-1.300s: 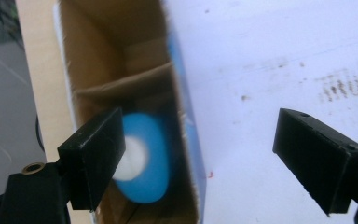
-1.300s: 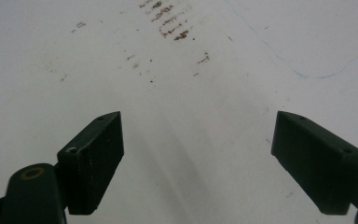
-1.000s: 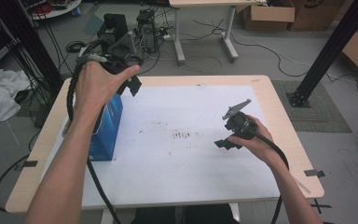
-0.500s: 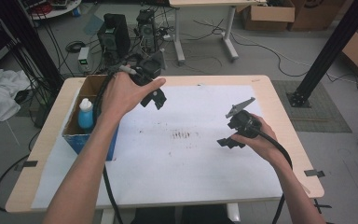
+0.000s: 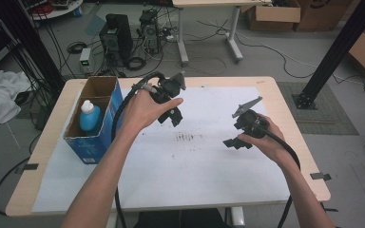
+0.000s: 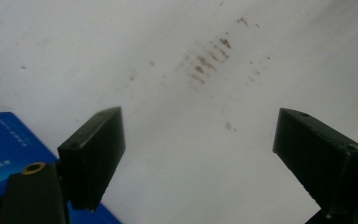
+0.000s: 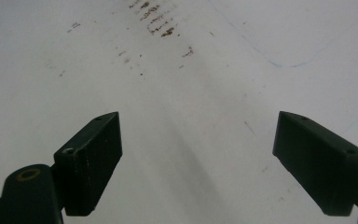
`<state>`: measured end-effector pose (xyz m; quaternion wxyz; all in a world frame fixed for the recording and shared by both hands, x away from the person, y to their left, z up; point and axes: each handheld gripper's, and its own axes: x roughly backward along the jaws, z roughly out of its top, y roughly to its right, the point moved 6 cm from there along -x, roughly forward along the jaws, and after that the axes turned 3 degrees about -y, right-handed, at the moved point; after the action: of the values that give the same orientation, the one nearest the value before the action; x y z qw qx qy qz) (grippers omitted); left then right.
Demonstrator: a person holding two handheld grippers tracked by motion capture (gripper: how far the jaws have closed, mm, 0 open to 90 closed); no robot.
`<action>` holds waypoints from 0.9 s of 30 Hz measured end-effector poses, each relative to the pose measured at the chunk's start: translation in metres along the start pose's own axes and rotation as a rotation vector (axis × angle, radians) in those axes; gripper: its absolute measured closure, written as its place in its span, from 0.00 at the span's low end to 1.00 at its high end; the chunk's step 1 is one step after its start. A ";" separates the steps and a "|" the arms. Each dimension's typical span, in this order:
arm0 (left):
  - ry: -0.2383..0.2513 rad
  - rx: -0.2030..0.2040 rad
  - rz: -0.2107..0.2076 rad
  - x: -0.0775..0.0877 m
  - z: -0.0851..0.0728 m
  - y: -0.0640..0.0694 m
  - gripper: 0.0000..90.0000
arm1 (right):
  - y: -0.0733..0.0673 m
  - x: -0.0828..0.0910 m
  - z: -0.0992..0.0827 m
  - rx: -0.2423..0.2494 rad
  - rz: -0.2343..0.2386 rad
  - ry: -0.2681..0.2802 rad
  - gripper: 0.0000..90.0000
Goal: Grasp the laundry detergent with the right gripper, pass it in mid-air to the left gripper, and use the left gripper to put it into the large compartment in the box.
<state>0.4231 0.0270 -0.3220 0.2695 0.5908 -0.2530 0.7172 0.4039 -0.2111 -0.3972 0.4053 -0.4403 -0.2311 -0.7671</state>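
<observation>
here both grippers, left gripper (image 6: 198, 158) and right gripper (image 7: 198, 158), hang spread wide, empty.

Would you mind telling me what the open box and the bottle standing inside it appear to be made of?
The box looks like cardboard: plain brown, matte inner walls and flaps, with a glossy blue printed outside. The bottle looks like plastic, though that is not certain: a smooth, slightly shiny light-blue body with a white cap, no glassy transparency visible.
</observation>
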 end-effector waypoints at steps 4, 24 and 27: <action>-0.012 -0.017 -0.014 -0.012 0.001 0.005 0.19 | 0.003 0.004 -0.001 -0.003 -0.007 -0.002 0.17; -0.038 -0.025 -0.039 -0.021 -0.004 0.010 0.19 | 0.004 0.007 0.001 0.004 -0.012 -0.006 0.17; -0.036 -0.026 -0.039 -0.022 -0.004 0.011 0.19 | 0.003 0.006 0.001 0.003 -0.012 -0.007 0.17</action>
<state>0.4162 0.0201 -0.3451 0.2866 0.6049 -0.2555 0.6976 0.4054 -0.2148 -0.3911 0.4006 -0.4408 -0.2362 -0.7678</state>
